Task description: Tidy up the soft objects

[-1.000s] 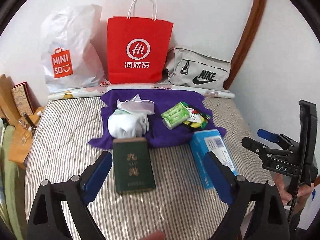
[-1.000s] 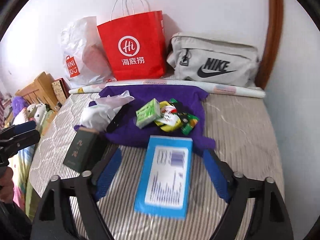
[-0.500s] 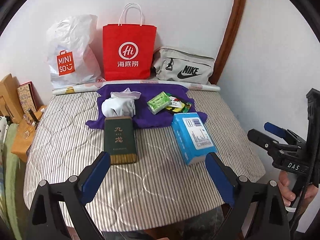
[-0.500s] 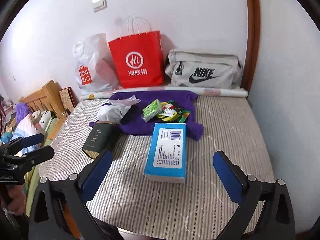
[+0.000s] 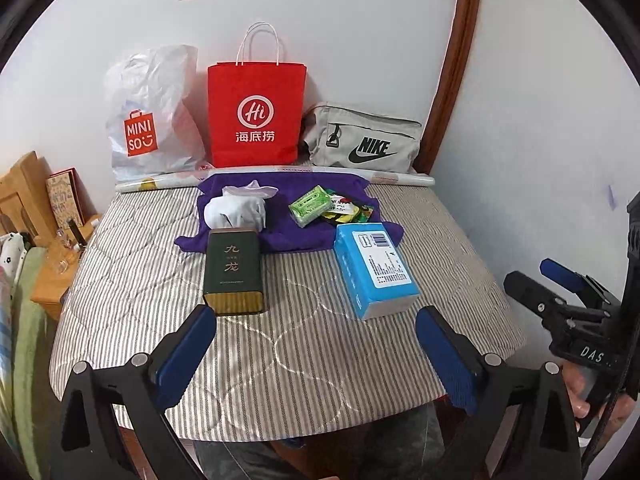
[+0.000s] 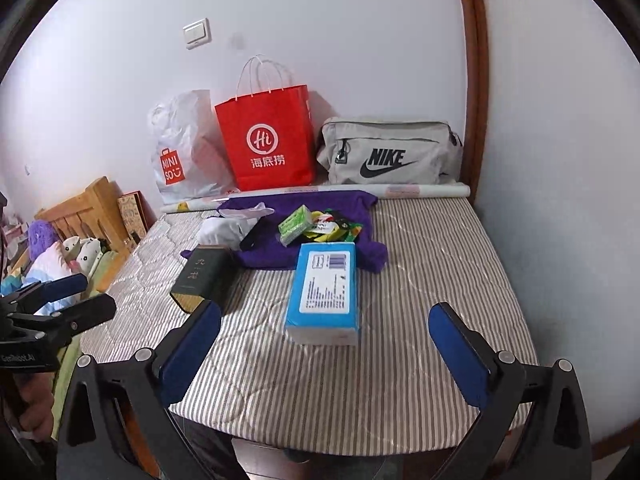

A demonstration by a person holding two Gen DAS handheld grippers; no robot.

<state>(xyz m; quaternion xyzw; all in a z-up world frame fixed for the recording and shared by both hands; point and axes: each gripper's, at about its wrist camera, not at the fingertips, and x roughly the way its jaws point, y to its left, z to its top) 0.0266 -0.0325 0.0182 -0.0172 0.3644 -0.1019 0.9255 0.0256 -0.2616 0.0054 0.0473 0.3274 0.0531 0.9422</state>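
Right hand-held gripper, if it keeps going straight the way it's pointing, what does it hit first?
Most likely the blue box, lying on the striped mattress roughly centred ahead of the right hand-held gripper, whose open jaws hold nothing. Depth is hard to judge through the fisheye.

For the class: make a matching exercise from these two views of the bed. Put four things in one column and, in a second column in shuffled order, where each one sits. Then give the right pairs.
Things:
1. Green tin
2. Blue box
3. Green tissue pack
4. Grey Nike bag

Places:
A. on the purple cloth
B. against the wall, beside the red paper bag
C. on the striped cover, ahead of the left gripper's left finger
D. on the striped cover, on the right, its far end at the cloth's edge

Pairs: 1-C, 2-D, 3-A, 4-B
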